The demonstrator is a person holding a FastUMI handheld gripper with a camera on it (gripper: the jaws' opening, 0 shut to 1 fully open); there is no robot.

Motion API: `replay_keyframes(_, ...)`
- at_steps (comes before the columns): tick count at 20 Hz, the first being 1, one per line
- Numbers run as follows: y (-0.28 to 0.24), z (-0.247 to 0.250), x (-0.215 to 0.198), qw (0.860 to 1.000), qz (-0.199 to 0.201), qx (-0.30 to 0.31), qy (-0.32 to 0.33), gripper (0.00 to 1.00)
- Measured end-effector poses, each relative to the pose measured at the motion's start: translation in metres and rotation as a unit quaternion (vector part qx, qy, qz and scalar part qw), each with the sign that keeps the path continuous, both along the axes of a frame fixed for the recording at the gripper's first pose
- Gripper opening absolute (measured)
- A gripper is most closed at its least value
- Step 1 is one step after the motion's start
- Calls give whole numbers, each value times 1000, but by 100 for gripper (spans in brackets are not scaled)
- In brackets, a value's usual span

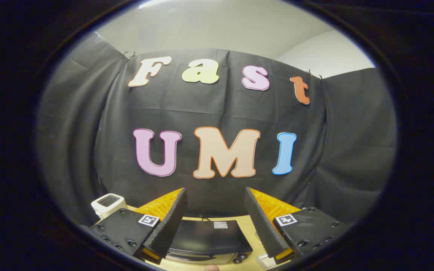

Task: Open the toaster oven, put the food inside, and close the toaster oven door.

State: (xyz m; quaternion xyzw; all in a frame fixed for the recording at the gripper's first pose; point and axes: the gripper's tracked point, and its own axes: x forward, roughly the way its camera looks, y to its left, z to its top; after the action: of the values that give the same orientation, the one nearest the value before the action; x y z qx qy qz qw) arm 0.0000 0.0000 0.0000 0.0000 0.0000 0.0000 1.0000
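— Where's the gripper (215, 203) from where you stand?

— Raised above the table (249, 230), its two fingers spread wide apart. One fingertip (177, 203) stands at about ten o'clock from the toaster oven, the other at about two o'clock. Nothing sits between them; they hold nothing and touch nothing.

— And the toaster oven itself?

— The toaster oven (209, 237) is a dark, flat-topped box on the pale wooden table, seen from above, lying low between the two fingers and a little beyond them. There is a small light label on its top, toward the twelve o'clock edge. A couple of dark knobs show at roughly its five o'clock corner. I can't tell from here whether its door is open or closed; the front is too low to make out.

— Anything else on the table?

— A small white toaster (108, 204) with a slot on top, off at about ten o'clock from the oven, just outside the nearer finger. At the oven's four o'clock, by the base of the other finger, there's a small pale object (264, 260), but it's too cut off to say what it is.

— Do you see the food?

— I can't pick out any. At six o'clock, right at the bottom, a small rounded pinkish thing (212, 267) pokes in; I can't tell what it is.

— Behind all that?

— Black cloth (349, 150) hanging as the back wall, with a plain white wall (220, 30) above it.
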Motion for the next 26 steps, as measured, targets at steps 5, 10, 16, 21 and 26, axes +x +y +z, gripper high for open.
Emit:
replay_keyframes(5,0,0,-4,1000,1,7,3,96)
replay_keyframes(10,-1,4,-10,1000,-1,11,2,96)
replay_keyframes(16,7,-10,-14,1000,4,23,15,96)
replay_keyframes(21,16,-56,-12,998,8,28,54,96)
replay_keyframes(26,25,-104,-7,995,11,34,92,96)
